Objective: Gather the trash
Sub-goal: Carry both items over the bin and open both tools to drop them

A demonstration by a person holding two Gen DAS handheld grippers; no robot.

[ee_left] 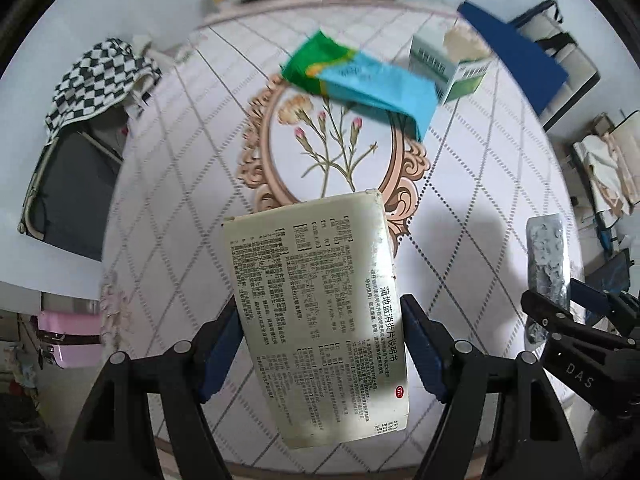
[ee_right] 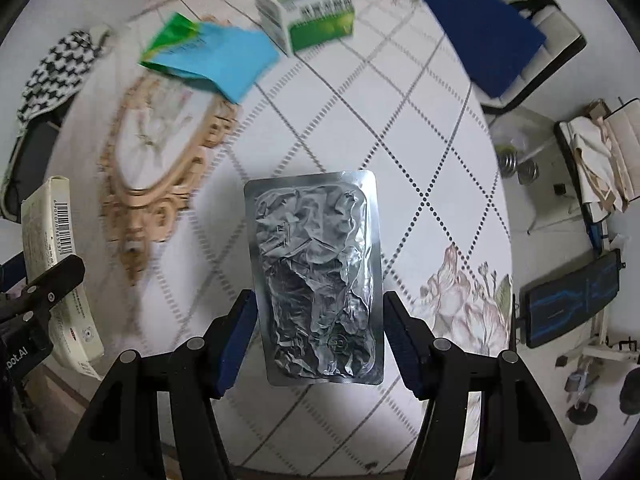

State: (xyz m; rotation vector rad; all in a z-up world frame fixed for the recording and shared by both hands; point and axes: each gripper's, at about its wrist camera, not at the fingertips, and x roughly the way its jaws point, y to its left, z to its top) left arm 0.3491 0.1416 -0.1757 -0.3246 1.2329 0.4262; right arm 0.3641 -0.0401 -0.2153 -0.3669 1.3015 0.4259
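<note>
My left gripper (ee_left: 320,344) is shut on a flattened cream medicine box (ee_left: 316,312) printed with Chinese text, held above the round table. That box also shows at the left of the right wrist view (ee_right: 60,276). My right gripper (ee_right: 316,340) is shut on a crumpled silver blister pack (ee_right: 316,276), held above the table; it also shows at the right of the left wrist view (ee_left: 548,260). On the table lie a green and blue pouch (ee_left: 360,76) (ee_right: 208,56) and an opened green and white medicine box (ee_left: 448,68) (ee_right: 312,20).
The round table has a quilted white cloth (ee_left: 180,184) with a floral oval motif. A checkered cloth on a chair (ee_left: 96,80) is at the left. A dark blue folder on a chair (ee_right: 480,28) is at the far right. Clutter stands on the floor to the right (ee_right: 572,312).
</note>
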